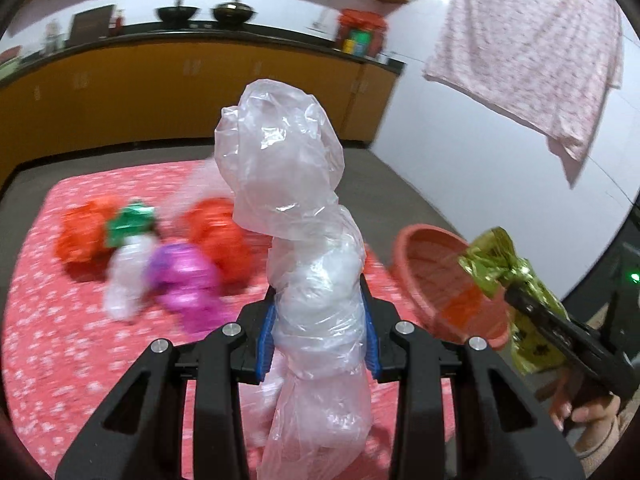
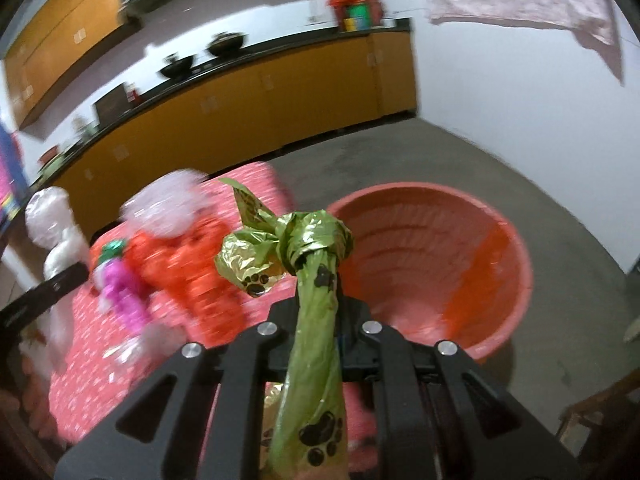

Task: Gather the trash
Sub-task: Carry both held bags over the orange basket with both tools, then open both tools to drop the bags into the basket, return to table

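My left gripper (image 1: pixel 320 320) is shut on a clear crumpled plastic bag (image 1: pixel 296 184), held upright above the red patterned mat (image 1: pixel 60 320); it also shows in the right wrist view (image 2: pixel 56 236). My right gripper (image 2: pixel 318 316) is shut on a knotted green-gold wrapper with paw prints (image 2: pixel 308 240), held near the rim of the orange tub (image 2: pixel 508 240). In the left wrist view that wrapper (image 1: pixel 496 260) and the tub (image 1: pixel 432 272) are at the right. On the mat lie orange bags (image 1: pixel 216 236), a purple wrapper (image 1: pixel 184 276), a green wrapper (image 1: pixel 128 224) and a clear bag (image 1: pixel 124 280).
Yellow kitchen cabinets (image 1: pixel 200 92) with a dark counter holding pans (image 1: pixel 234 12) run along the back. A pink cloth (image 1: pixel 532 56) hangs at the upper right. Grey floor (image 2: pixel 440 152) surrounds the mat and tub.
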Action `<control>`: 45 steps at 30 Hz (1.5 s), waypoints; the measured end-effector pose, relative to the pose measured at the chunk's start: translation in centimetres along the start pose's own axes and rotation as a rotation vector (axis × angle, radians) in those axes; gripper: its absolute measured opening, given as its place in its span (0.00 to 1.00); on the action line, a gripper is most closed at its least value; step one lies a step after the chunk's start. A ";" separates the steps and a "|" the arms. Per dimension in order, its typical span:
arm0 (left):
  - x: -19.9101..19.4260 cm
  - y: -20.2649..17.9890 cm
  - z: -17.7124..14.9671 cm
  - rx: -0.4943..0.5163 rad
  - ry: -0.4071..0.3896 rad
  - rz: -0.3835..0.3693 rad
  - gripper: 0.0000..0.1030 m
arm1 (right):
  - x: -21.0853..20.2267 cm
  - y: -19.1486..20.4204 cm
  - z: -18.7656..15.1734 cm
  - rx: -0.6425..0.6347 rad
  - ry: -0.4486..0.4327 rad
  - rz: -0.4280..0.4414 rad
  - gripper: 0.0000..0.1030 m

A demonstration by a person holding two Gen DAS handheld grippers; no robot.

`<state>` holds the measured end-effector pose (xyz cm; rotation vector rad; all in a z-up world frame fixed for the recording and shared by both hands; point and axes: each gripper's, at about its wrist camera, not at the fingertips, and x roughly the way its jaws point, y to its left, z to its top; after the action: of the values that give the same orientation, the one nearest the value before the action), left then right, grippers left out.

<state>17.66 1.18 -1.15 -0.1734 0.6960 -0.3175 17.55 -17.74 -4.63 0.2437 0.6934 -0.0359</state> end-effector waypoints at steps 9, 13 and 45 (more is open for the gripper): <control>7.1 -9.1 1.9 0.105 0.072 -0.186 0.35 | 1.8 -7.0 2.6 0.113 -0.035 -0.131 0.12; 9.8 -11.4 1.7 0.143 0.112 -0.234 0.35 | 2.8 -9.2 3.3 0.144 -0.040 -0.150 0.12; 16.0 -13.0 1.6 0.113 0.226 -0.205 0.76 | 5.3 -14.2 3.2 0.244 -0.056 -0.176 0.62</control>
<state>27.26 -16.38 -6.18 -0.1017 0.8839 -0.5780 22.02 -32.07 -8.59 0.4133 0.6531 -0.2960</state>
